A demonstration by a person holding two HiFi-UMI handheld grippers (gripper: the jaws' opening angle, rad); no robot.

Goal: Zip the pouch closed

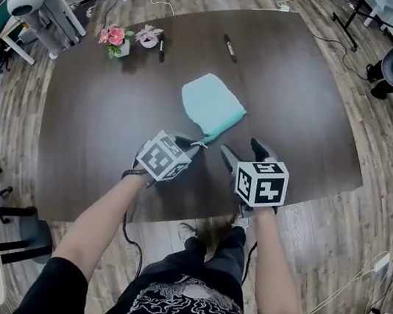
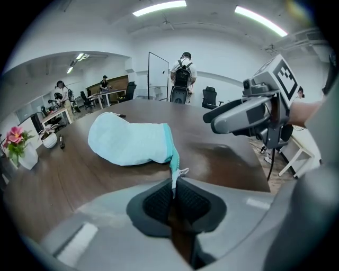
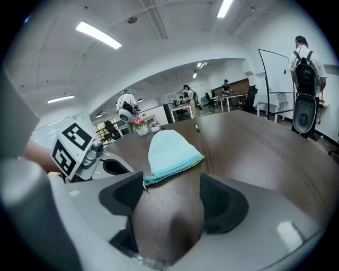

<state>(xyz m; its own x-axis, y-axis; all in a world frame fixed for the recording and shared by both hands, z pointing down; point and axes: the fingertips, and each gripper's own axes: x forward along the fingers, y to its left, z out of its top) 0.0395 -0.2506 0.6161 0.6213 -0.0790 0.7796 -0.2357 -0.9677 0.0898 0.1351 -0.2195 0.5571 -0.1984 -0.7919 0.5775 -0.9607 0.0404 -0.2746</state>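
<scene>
A light blue pouch lies flat on the dark brown table. Its teal zipper runs along the edge nearest me. My left gripper is shut on the near end of that zipper; in the left gripper view the teal tape runs down between the closed pads, with a small silver pull just outside them. My right gripper stands open just to the right of that corner, nothing between its fingers. In the right gripper view the pouch lies ahead of the open right gripper.
A small pot of pink flowers, a little white dish and a dark marker sit at the table's far left. Another pen lies beyond the pouch. The table's near edge is right under my hands.
</scene>
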